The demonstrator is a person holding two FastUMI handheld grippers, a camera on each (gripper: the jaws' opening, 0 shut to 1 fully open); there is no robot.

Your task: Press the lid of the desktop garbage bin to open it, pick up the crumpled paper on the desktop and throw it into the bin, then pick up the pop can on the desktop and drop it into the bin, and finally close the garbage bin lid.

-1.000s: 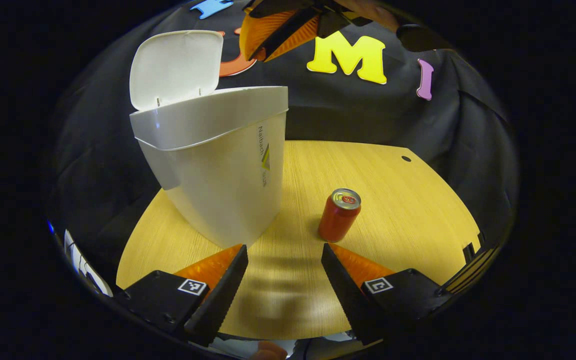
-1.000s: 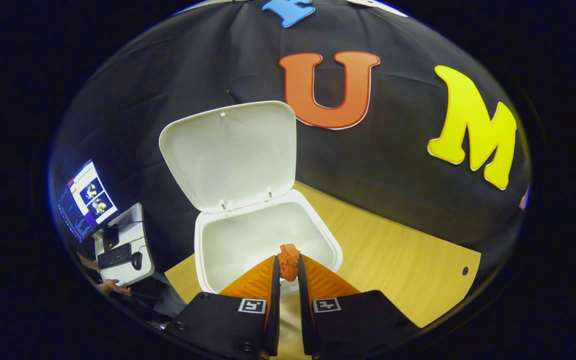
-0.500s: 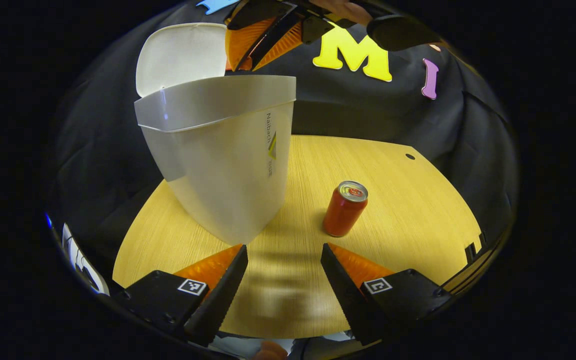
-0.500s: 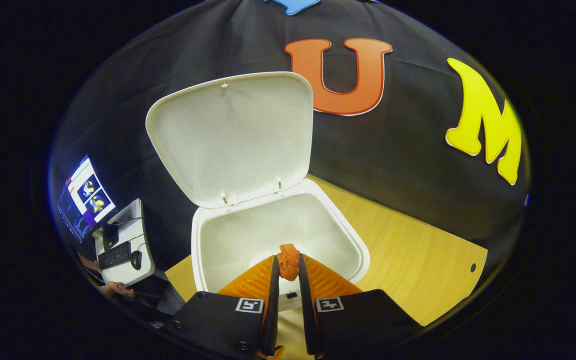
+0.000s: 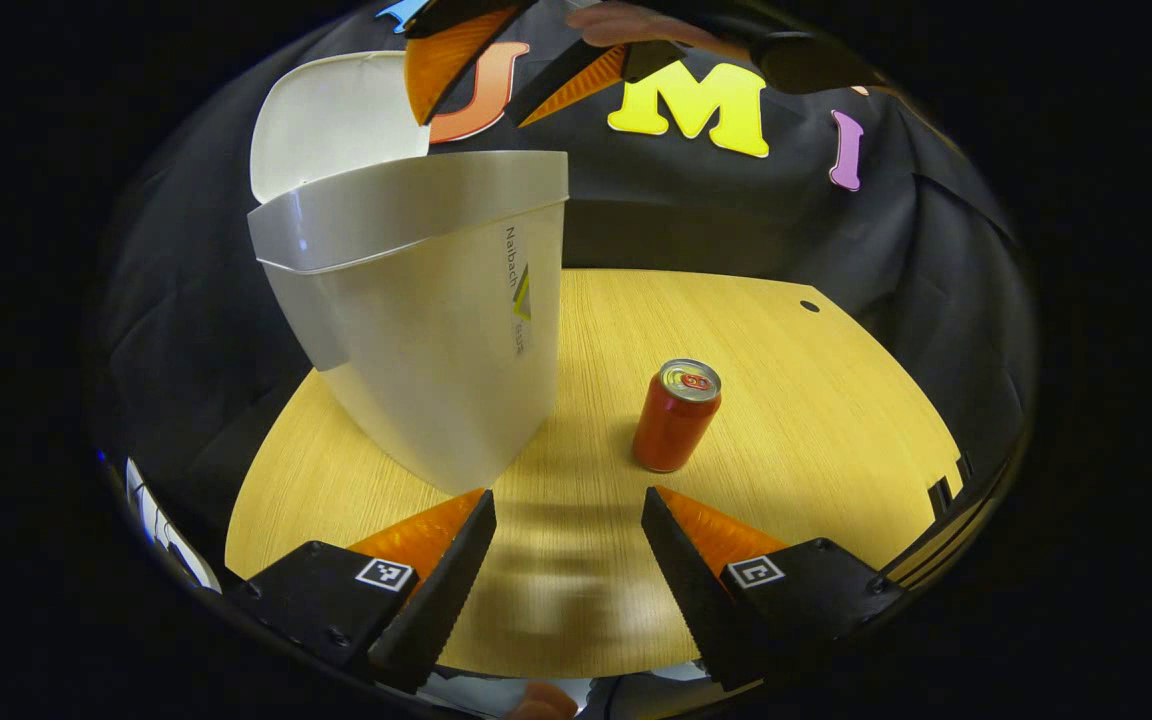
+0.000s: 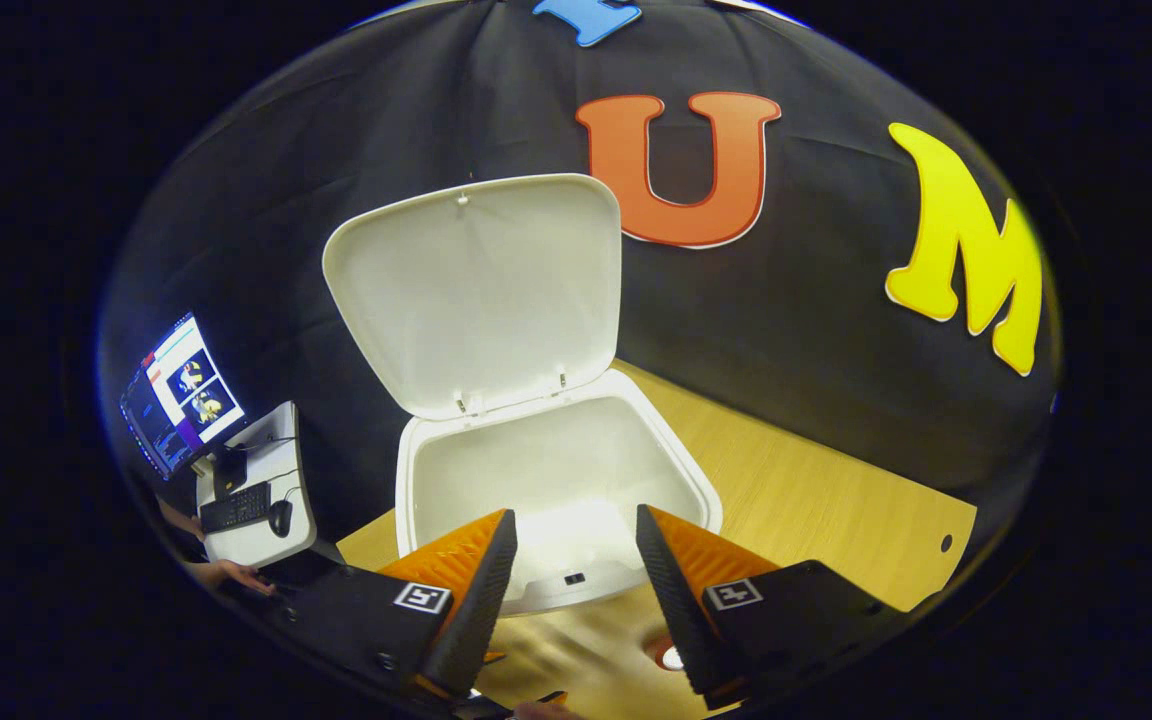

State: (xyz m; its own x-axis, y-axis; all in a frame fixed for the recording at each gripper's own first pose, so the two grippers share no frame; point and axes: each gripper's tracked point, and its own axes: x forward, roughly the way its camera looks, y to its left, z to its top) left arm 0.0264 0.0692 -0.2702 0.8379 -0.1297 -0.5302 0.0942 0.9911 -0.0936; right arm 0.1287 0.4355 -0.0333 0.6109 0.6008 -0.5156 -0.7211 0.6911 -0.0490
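Observation:
The white bin (image 5: 416,330) stands on the wooden table with its lid (image 5: 321,125) swung up and back. In the right gripper view I look down into the open bin (image 6: 536,460) under the raised lid (image 6: 476,290). My right gripper (image 6: 574,530) hangs open over the bin's front rim with nothing between its fingers; it also appears at the top of the left gripper view (image 5: 496,70), above the bin. A red pop can (image 5: 676,415) stands upright to the right of the bin. My left gripper (image 5: 566,510) is open, low over the table, just short of the can.
The wooden table (image 5: 796,400) has bare surface right of the can and a small hole (image 5: 810,306) near its far edge. Black cloth walls close in behind. A side desk with a monitor (image 6: 176,390) and keyboard stands far left, a person's hand (image 6: 221,573) beside it.
My right gripper has opened over the bin, and the orange crumpled paper it held is gone from between its fingers. The left gripper has hardly moved.

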